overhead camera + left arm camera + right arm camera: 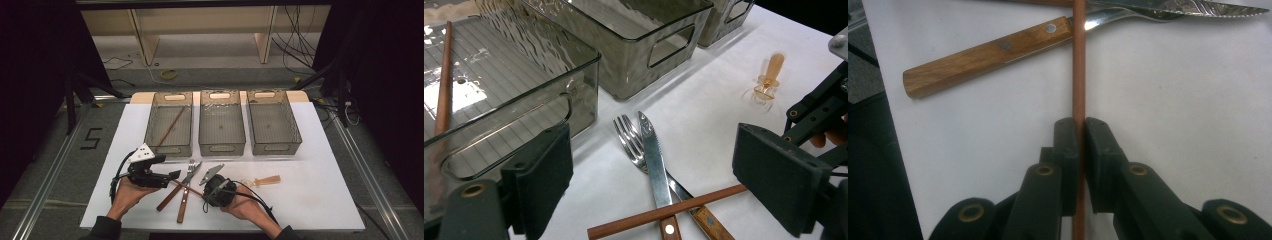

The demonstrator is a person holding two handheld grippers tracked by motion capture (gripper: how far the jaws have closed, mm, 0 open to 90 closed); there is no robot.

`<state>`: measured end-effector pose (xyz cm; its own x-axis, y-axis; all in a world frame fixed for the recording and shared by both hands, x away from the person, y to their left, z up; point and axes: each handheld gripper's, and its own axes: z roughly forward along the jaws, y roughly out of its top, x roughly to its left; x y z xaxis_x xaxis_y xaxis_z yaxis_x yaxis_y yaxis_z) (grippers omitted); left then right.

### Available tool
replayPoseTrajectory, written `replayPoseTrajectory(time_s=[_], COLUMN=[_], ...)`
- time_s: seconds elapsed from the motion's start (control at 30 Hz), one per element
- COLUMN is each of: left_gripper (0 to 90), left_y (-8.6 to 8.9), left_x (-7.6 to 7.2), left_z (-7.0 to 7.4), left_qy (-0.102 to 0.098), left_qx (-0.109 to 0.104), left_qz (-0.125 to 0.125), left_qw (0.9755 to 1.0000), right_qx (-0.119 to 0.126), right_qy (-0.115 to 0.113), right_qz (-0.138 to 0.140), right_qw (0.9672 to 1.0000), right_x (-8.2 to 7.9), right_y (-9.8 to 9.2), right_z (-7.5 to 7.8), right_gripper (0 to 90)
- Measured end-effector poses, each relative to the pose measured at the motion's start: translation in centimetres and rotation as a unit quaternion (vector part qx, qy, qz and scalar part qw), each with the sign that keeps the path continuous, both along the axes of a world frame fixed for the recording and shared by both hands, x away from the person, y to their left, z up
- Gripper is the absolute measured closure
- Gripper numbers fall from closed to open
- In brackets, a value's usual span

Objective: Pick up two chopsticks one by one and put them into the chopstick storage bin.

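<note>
Low over the table, the right gripper (pixel 1079 145) lies level, jaws clamping the chopstick (pixel 1079 65).

three smoky bins (pixel 222 131) in a row, fork (pixel 630 142) beside knife (pixel 655 162), small amber spoon (pixel 264 180), white table (pixel 320 190)

readable marks: one | sign: a black "5" (pixel 91 138) | where: taped on the grey floor (pixel 60 165) left of the table, beside the metal rail | bins, cutlery, grippers: nothing legible from here
</note>
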<state>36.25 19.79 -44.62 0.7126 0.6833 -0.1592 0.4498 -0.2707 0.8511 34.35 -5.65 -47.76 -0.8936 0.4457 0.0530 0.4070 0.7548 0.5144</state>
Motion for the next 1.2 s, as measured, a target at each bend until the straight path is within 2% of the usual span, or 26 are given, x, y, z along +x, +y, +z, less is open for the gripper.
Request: replayPoseTrajectory(time_s=[0.3, 0.43, 0.57, 0.7, 0.97, 1.2], left_gripper=[16.2, 16.3, 15.9, 16.2, 16.5, 16.4], left_y=[-0.3, -0.8, -1.5, -2.3, -2.9, -3.4], left_x=[-0.1, -0.4, -0.6, -0.9, -0.9, -0.9], left_z=[0.2, 0.6, 0.9, 1.1, 1.3, 1.2], left_qy=[-0.003, -0.005, -0.001, -0.004, 0.002, 0.005], left_qx=[0.015, 0.026, 0.056, 0.074, 0.095, 0.122], left_qz=[-0.019, -0.034, -0.051, -0.068, -0.087, -0.102], left_qw=[0.9997, 0.9991, 0.9972, 0.9949, 0.9917, 0.9872], right_qx=[0.009, 0.011, 0.006, 0.003, -0.002, -0.007], right_qy=[-0.001, -0.013, -0.024, -0.027, -0.028, -0.029], right_qz=[0.009, 0.017, 0.029, 0.035, 0.044, 0.054], right_qw=[0.9999, 0.9997, 0.9993, 0.9990, 0.9986, 0.9981], right_x=[0.3, 0.3, 0.2, 0.1, 0.1, 0.0], right_y=[-0.6, -1.0, -1.4, -1.7, -2.1, -2.5], right_z=[0.7, 1.3, 2.0, 2.5, 2.9, 3.4], right_gripper=[85.3, 85.3, 85.3, 85.3, 85.3, 85.4])
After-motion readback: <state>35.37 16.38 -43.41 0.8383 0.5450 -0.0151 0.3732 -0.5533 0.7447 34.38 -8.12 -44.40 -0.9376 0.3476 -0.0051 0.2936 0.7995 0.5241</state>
